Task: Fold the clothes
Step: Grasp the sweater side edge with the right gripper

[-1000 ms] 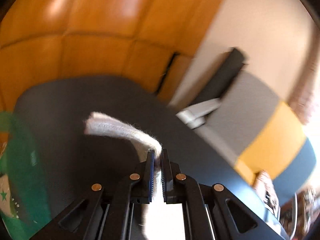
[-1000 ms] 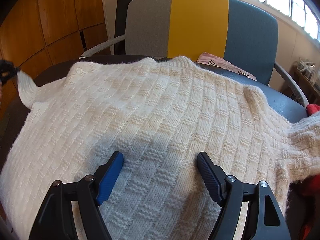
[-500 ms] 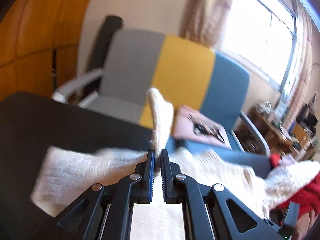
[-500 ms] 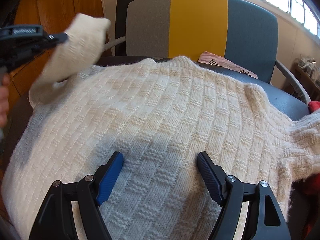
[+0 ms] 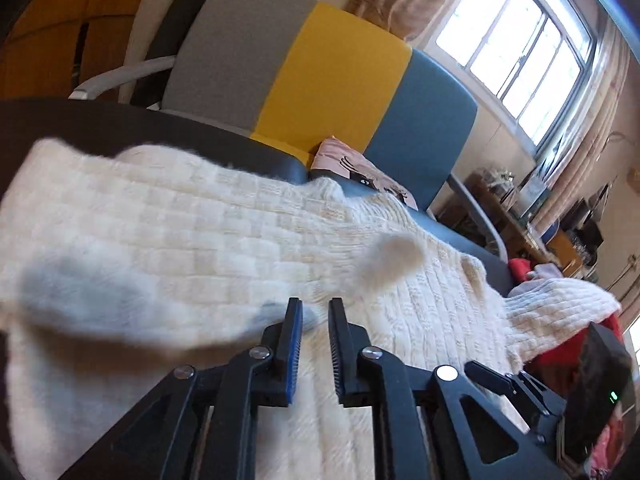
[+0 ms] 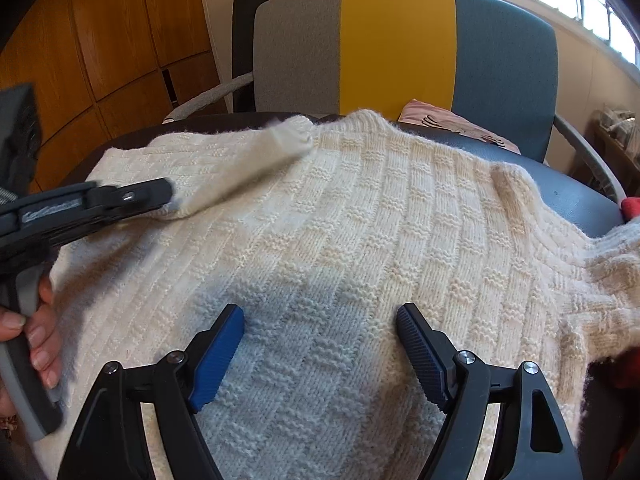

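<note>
A cream knitted sweater (image 6: 360, 240) lies spread flat on the dark table (image 6: 560, 188). Its left sleeve (image 6: 248, 168) lies folded across the sweater's body, cuff (image 6: 294, 140) toward the collar. The same sleeve (image 5: 120, 304) is blurred in the left wrist view. My left gripper (image 5: 314, 312) hangs low over the sweater; its jaws are opening a narrow gap and the sleeve fabric is slipping loose at the tips. From the right wrist view the left gripper (image 6: 168, 196) reaches in from the left. My right gripper (image 6: 320, 332) stands open wide over the sweater's lower body, holding nothing.
A grey, yellow and blue armchair (image 6: 396, 40) stands behind the table, with a pink cloth (image 6: 440, 118) on its seat. A red garment (image 6: 632, 204) lies by the sweater's right sleeve. A person's hand (image 6: 36, 340) holds the left gripper's handle. Wooden panels line the left wall.
The left gripper swung the sleeve from beyond the table's left side up and over onto the sweater's body, sank, and its jaws parted. The right gripper stayed where it was.
</note>
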